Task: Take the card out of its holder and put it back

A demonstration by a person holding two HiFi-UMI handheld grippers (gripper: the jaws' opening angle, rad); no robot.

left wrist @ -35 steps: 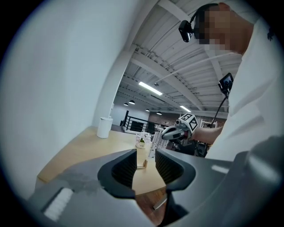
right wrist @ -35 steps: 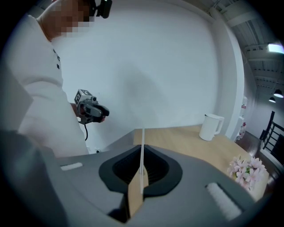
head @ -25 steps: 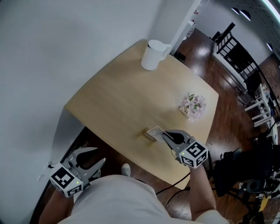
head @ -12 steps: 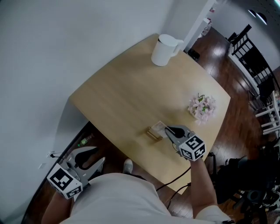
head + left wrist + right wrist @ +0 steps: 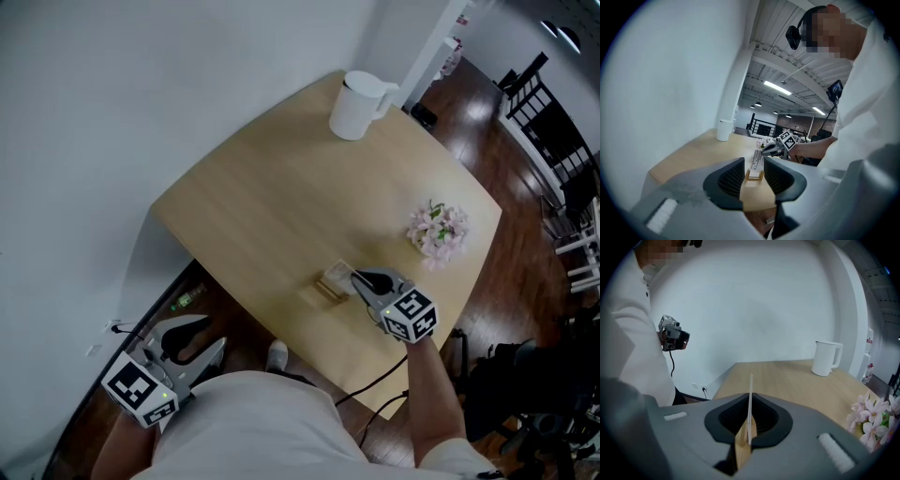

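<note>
Both steps remain: your right gripper [image 5: 357, 278] has its jaws clenched on the card [image 5: 750, 399], seated in its holder [image 5: 742, 446] by the worktop [image 5: 281, 187]'s near edge; the left gripper [image 5: 216, 332] idles, jaws parted.

Soft, even indoor light throughout; ceiling strip lamps [image 5: 778, 88] glow mid-frame in the left gripper view. Both gripper views curve into dark corners (fisheye), foregrounds blurred.

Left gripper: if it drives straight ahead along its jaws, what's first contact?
Likely the wooden holder and its upright card on the table, framed between the open jaws of the left gripper. The right gripper, shut on the card, sits just behind. Depth is unclear.
</note>
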